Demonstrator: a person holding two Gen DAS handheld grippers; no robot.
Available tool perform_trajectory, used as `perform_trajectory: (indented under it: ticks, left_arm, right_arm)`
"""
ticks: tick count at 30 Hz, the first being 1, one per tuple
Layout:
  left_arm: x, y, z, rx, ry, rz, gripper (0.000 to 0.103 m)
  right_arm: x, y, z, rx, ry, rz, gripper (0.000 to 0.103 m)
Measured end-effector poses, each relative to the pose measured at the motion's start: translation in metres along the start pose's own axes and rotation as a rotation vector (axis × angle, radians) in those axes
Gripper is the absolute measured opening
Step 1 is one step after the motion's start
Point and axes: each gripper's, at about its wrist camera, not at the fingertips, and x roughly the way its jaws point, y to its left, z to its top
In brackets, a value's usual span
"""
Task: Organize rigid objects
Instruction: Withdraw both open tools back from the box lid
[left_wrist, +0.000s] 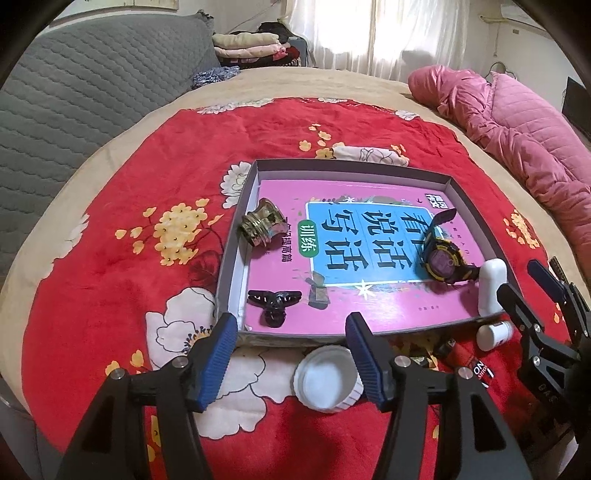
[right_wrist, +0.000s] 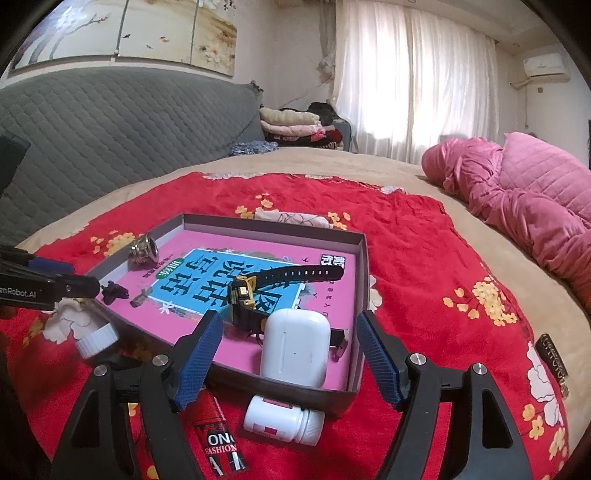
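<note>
Tray of grey card sits on red floral blanket spread over the bed. Pink book lies flat inside as the tray floor. On the book: brass threaded fitting at the far left, tipped on its side; black hair claw at the near left; digital watch on the right with its strap stretched toward the far wall; white earbud case in the near right corner, leaning on the near wall and just beside the watch.

Outside the tray, on the blanket by its near wall: white bottle cap, open side up; white pill bottle on its side; red-and-black tube beside it.

Left gripper: fingers wide apart, holding nothing, poised over the near wall with the cap between them, right finger close to the cap rim; contact cannot be told.

Right gripper: fingers wide apart, holding nothing, bracketing the earbud case and the tray's near right corner, apart from both.

Pink quilted jacket lies far right on the bed, well apart from the tray.
</note>
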Motion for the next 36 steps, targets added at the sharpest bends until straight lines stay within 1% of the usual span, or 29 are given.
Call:
perform_trajectory:
  ticks: [4,10,18,25,36]
  left_arm:
    - [-0.005,-0.001,0.001,0.007,-0.012,0.001,0.060]
    - [-0.013,-0.001,0.000,0.010,-0.026,-0.012,0.061]
    - [-0.020,-0.005,-0.001,0.021,-0.035,-0.030,0.061]
    - [-0.028,-0.005,-0.003,0.028,-0.048,-0.048,0.061]
    - [-0.040,0.005,-0.003,0.014,-0.066,-0.071,0.061]
  right_arm:
    - [-0.011,0.001,0.003,0.010,-0.033,0.039,0.076]
    - [-0.028,0.006,0.008,0.001,-0.073,0.038,0.076]
    - [-0.046,0.008,0.011,0.010,-0.096,0.040,0.076]
    - [-0.061,0.001,0.012,0.045,-0.109,0.017,0.076]
    - [-0.080,-0.007,0.008,0.063,-0.100,-0.055,0.077]
